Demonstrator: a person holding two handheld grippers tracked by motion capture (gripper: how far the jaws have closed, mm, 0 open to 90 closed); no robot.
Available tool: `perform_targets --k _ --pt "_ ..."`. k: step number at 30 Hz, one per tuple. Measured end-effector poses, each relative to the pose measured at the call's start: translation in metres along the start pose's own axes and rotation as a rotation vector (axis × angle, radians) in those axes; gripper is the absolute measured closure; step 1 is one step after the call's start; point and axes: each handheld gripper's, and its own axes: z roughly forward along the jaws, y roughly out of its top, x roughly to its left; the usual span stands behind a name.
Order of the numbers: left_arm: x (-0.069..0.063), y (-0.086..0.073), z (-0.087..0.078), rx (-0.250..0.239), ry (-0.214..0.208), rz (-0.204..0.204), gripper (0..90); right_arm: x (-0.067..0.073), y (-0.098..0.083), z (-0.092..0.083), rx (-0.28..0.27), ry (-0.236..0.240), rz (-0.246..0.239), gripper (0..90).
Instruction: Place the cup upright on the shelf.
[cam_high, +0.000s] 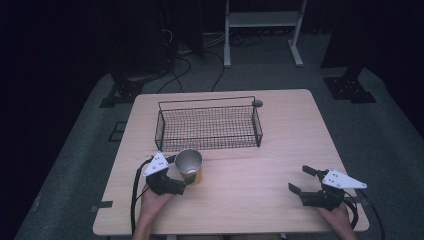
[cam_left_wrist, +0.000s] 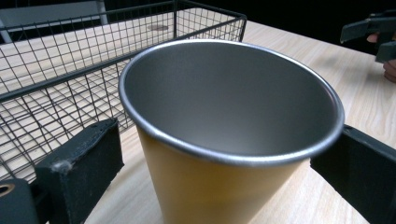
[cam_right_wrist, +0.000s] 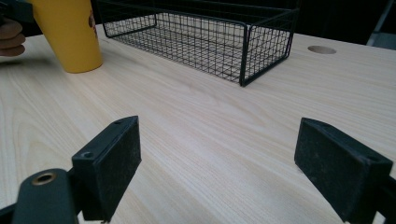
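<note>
**Squaring up on the cup before the squeeze**

I have the left tool (cam_high: 175, 186) at the yellow cup (cam_high: 190, 166), which stands upright on the table (cam_high: 280, 150) toward its near-left corner, just in front of the wire basket (cam_high: 208, 125). In the left gripper view the cup (cam_left_wrist: 224, 140) sits between my two pads (cam_left_wrist: 88, 163), one to each side just under the steel rim. The jaws are apart: I see a sliver of table between the left pad and the cup wall, so I judge they bracket the cup without clamping it yet.

The step, as I read it, is to take hold of the cup, likely for the basket (cam_left_wrist: 60, 79) beyond it. To do it well I want the cup centred, so both pads land together and neither shoves it sideways. The wall tapers downward, so I would grip high, close under the rolled rim, where the lip can stop a slip. I would close slowly and keep the pads flat to the wall; the cup is empty and probably light, so a lopsided touch could tip it toward the basket's near wall.

My right tool (cam_high: 305, 181) waits wide open over bare table near the near-right corner, well apart from the cup (cam_right_wrist: 70, 37), gripping nothing. I would leave it there, out of the lift path.
</note>
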Motion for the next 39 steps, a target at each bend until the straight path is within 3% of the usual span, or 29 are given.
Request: perform_targets --k 22,39 --pt "0.001 -0.003 0.017 0.011 0.012 -0.016 1.6 0.000 0.000 0.000 0.000 0.003 -0.001 13.6" --pt "-0.001 -0.003 0.017 -0.011 0.011 0.020 14.1 0.000 0.000 0.000 -0.001 0.004 -0.001 13.6"
